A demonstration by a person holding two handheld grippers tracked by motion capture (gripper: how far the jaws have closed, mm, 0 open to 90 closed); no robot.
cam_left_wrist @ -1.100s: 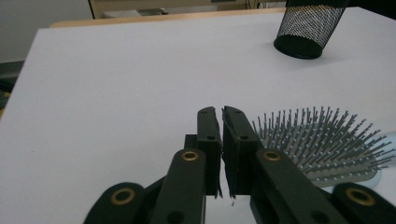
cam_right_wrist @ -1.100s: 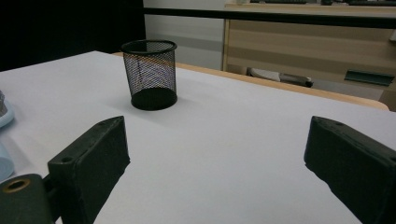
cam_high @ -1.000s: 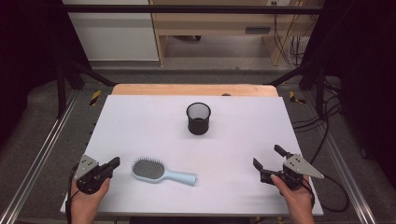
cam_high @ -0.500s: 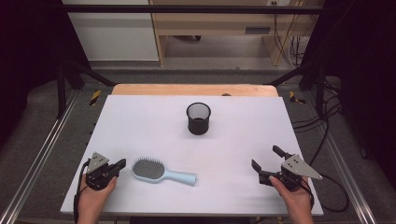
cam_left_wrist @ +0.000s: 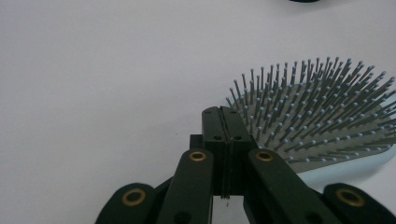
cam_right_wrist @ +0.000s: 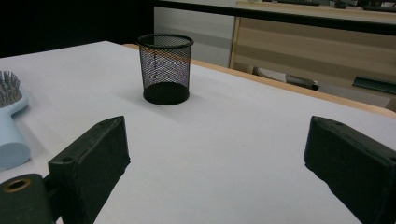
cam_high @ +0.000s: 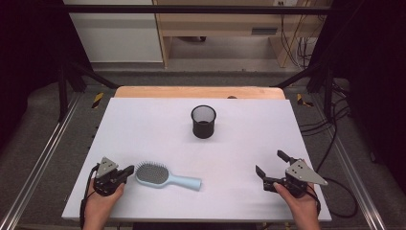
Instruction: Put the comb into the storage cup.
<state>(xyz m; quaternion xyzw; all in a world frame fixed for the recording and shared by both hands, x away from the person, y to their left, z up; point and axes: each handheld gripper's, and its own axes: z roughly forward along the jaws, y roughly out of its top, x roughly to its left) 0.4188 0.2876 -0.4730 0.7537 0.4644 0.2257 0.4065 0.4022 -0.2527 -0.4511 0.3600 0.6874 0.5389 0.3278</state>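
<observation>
A light blue hairbrush (cam_high: 165, 176) lies bristles up near the table's front left, its handle pointing right. My left gripper (cam_high: 128, 171) is shut, its tips right beside the brush head; in the left gripper view the closed jaws meet just short of the bristles (cam_left_wrist: 317, 116), with nothing between them. A black mesh cup (cam_high: 203, 121) stands upright past the table's middle. My right gripper (cam_high: 271, 163) rests at the front right, open and empty; the right gripper view looks between its spread jaws at the mesh cup (cam_right_wrist: 165, 68) and the brush handle (cam_right_wrist: 11, 140).
The white table top (cam_high: 143, 124) ends in a wooden strip (cam_high: 201, 92) at the back. Metal rails (cam_high: 43, 158) run along both sides. Cables (cam_high: 335, 124) lie on the floor to the right.
My left gripper has slid to the right, from apart from the brush to right beside its head. The right gripper, the brush and the cup have stayed where they were.
</observation>
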